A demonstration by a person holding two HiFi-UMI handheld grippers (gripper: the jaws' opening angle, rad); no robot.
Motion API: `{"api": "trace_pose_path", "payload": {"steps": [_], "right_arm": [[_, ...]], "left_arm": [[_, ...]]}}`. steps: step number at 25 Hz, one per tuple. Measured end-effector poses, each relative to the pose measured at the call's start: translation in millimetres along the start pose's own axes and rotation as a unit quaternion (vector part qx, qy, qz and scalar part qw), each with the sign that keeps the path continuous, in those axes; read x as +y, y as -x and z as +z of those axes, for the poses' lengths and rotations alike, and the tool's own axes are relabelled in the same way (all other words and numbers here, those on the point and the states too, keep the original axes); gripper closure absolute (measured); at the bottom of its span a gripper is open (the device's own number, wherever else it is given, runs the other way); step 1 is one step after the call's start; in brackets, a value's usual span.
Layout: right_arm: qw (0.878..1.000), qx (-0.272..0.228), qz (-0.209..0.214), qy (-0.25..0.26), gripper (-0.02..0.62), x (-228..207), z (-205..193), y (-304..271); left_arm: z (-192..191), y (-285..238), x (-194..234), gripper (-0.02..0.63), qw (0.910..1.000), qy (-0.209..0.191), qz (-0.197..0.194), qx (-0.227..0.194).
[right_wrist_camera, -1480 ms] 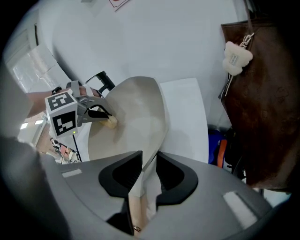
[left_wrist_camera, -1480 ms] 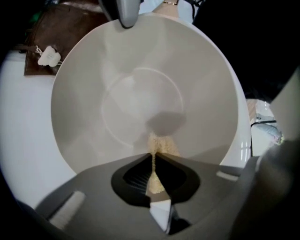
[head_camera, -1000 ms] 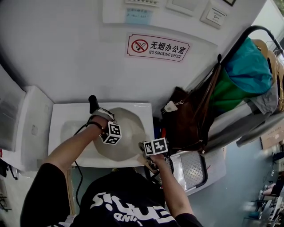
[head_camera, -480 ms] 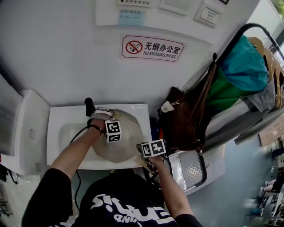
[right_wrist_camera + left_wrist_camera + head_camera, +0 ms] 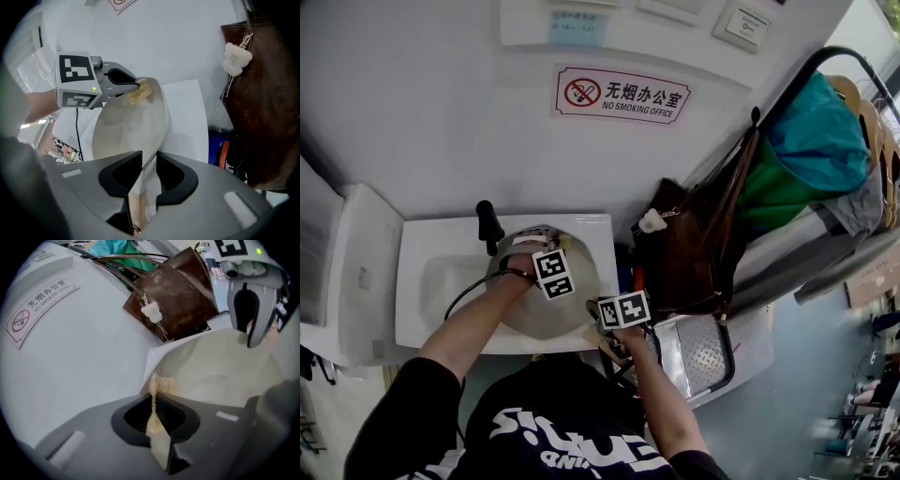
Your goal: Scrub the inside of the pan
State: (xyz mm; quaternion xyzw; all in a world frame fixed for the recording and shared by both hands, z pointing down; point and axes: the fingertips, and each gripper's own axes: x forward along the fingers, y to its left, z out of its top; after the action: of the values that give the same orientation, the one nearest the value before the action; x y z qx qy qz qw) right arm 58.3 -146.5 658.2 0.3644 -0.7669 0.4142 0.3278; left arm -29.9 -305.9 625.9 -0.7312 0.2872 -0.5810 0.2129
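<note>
A cream pan (image 5: 530, 314) is held tilted over the white sink (image 5: 427, 323). My left gripper (image 5: 154, 401) is shut on a beige scrub pad (image 5: 161, 384), which presses against the pan's inside (image 5: 220, 373) near the far rim. In the right gripper view the left gripper (image 5: 124, 82) and its scrub pad (image 5: 140, 93) are at the top of the pan (image 5: 129, 129). My right gripper (image 5: 144, 164) is shut on the pan's near edge. From the head view its marker cube (image 5: 623, 309) shows at the pan's right side.
A black tap (image 5: 487, 225) stands at the back of the sink. A brown bag (image 5: 694, 253) hangs close on the right, with green and teal cloth (image 5: 811, 155) behind it. A metal box (image 5: 698, 352) sits below the bag. A white wall with a no-smoking sign (image 5: 621, 94) is right behind.
My left gripper has slid with the scrub pad across the pan's inside, to the right and toward the far rim. The right gripper has kept its hold on the pan.
</note>
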Motion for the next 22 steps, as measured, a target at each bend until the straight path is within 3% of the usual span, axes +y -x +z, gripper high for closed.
{"api": "trace_pose_path", "payload": {"steps": [4,9,13,17,22], "right_arm": [[1.0,-0.006,0.007,-0.002,0.497,0,0,0],[1.0,-0.009,0.008,0.0,0.497,1,0,0],[1.0,-0.01,0.009,0.0,0.497,1,0,1],[1.0,-0.011,0.004,0.004,0.497,1,0,2],[1.0,-0.01,0.0,0.004,0.499,0,-1,2]], "left_arm": [[27,2,-26,0.585,0.9977,0.046,-0.039,-0.032],[48,6,-62,0.584,0.9886,0.096,-0.101,-0.057],[52,13,-90,0.585,0.9755,0.137,-0.157,-0.07],[57,25,-117,0.586,0.955,0.174,-0.226,-0.083],[58,37,-142,0.586,0.9429,0.176,-0.268,-0.091]]}}
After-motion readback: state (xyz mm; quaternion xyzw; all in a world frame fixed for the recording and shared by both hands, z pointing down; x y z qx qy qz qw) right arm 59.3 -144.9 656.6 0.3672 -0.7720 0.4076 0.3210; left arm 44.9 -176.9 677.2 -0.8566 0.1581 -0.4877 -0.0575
